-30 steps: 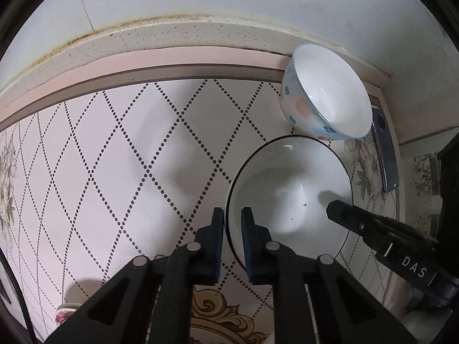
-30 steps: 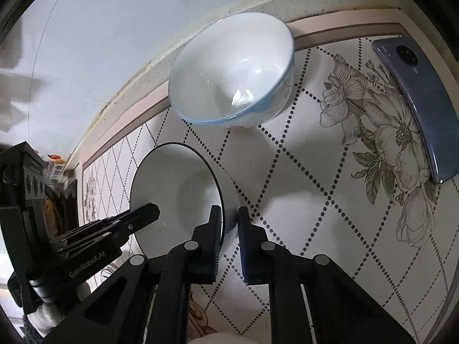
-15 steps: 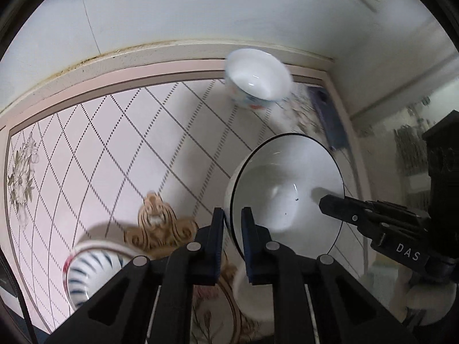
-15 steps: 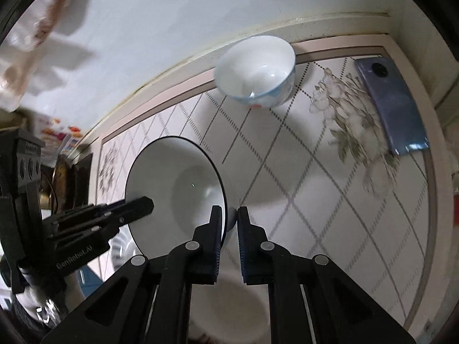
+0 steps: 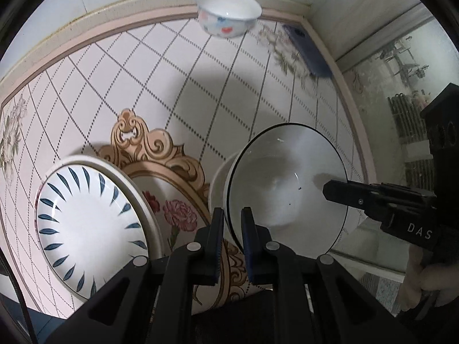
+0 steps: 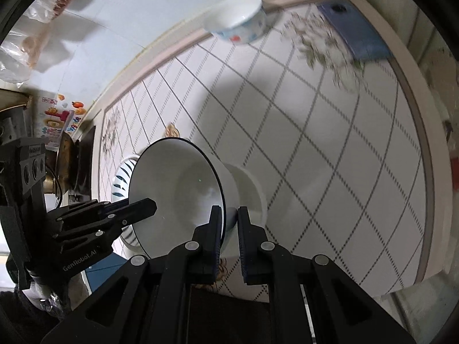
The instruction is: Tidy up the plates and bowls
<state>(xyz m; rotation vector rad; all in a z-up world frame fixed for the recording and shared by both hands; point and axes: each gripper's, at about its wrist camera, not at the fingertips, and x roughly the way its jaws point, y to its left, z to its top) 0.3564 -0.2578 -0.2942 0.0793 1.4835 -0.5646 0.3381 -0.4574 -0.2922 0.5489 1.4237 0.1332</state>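
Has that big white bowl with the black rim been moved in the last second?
Yes. The black-rimmed bowl, held by both grippers, has been carried away from the flowered bowl by the wall, toward the striped plate.

The left gripper [image 5: 230, 223] points steeply down, its jaws clamped on the near-left rim of the white black-rimmed bowl [image 5: 287, 189] — one finger inside the rim, one outside. The right gripper [image 6: 229, 220] grips the opposite rim of that bowl in the same way, jaws nearly together. Each gripper reaches in from its own side of the bowl — a hand [image 5: 424, 275] shows behind the right one.
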